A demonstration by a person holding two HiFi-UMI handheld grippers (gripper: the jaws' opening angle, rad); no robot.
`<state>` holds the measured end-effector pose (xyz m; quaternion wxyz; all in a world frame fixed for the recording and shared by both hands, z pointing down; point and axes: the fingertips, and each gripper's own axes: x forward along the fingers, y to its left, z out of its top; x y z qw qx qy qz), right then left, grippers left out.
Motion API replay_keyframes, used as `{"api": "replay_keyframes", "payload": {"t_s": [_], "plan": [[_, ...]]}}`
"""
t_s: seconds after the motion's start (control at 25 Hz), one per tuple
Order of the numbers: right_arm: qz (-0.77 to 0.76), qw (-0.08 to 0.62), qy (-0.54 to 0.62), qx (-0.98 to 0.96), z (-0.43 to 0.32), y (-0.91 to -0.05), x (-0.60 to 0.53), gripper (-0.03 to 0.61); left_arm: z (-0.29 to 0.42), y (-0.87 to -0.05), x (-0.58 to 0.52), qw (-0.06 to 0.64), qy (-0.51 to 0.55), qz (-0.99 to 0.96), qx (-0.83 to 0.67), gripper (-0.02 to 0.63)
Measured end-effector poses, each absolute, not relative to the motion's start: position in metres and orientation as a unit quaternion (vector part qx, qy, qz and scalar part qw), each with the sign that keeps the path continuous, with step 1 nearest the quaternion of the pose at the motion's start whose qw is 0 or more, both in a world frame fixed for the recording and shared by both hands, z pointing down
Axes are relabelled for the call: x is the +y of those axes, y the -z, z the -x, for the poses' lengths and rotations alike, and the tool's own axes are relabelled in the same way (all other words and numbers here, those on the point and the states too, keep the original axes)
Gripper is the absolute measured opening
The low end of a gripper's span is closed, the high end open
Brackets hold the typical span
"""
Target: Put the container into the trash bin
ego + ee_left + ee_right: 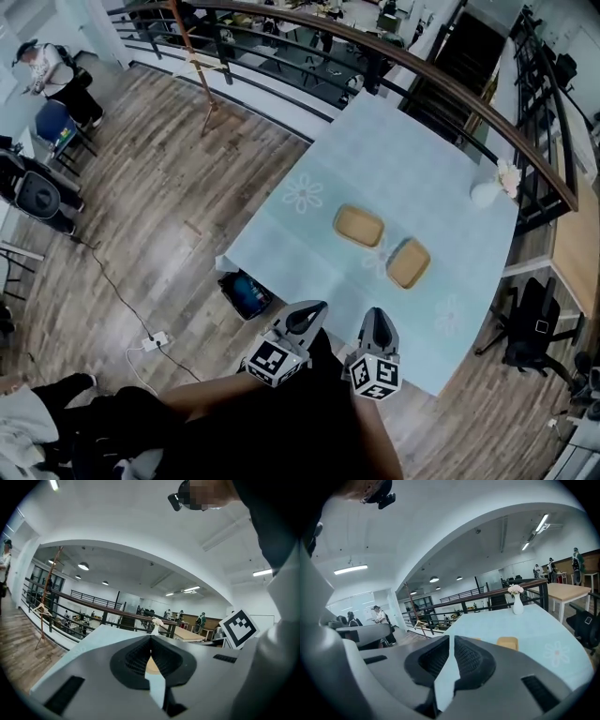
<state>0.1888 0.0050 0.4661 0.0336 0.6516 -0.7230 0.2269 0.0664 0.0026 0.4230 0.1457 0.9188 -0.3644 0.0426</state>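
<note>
Two shallow tan containers lie side by side in the middle of a table under a pale blue cloth. A dark trash bin with blue stuff inside stands on the floor at the table's near left corner. My left gripper and right gripper hover side by side at the table's near edge, short of the containers, both shut and holding nothing. In the right gripper view a container shows beyond the closed tips. The left gripper view shows a tan container behind its closed tips.
A white vase with flowers stands at the table's far right corner. A dark railing runs behind the table. A black office chair is on the right, and a cable with a power strip lies on the wooden floor at left.
</note>
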Motion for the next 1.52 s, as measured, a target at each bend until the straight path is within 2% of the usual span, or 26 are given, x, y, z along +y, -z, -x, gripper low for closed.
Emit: {"api": "replay_keyframes", "payload": {"t_s": [0.48, 0.64, 1.2, 1.52], "plan": [[-0.670, 0.084, -0.296, -0.676, -0.252, -0.551, -0.111, 0.042, -0.108, -0.469, -0.088, 0.206, -0.075, -0.910, -0.352, 0.011], [-0.655, 0.096, -0.330, -0.673, -0.260, -0.587, -0.143, 0.110, -0.110, -0.474, -0.104, 0.205, -0.083, -0.906, -0.360, 0.011], [-0.626, 0.165, -0.426, -0.632, -0.281, -0.695, -0.232, 0.123, -0.110, -0.486, -0.126, 0.217, -0.110, -0.874, -0.422, 0.011], [-0.615, 0.191, -0.453, -0.616, -0.261, -0.726, -0.239, 0.119, -0.090, -0.501, -0.124, 0.229, -0.124, -0.858, -0.444, 0.011]]}}
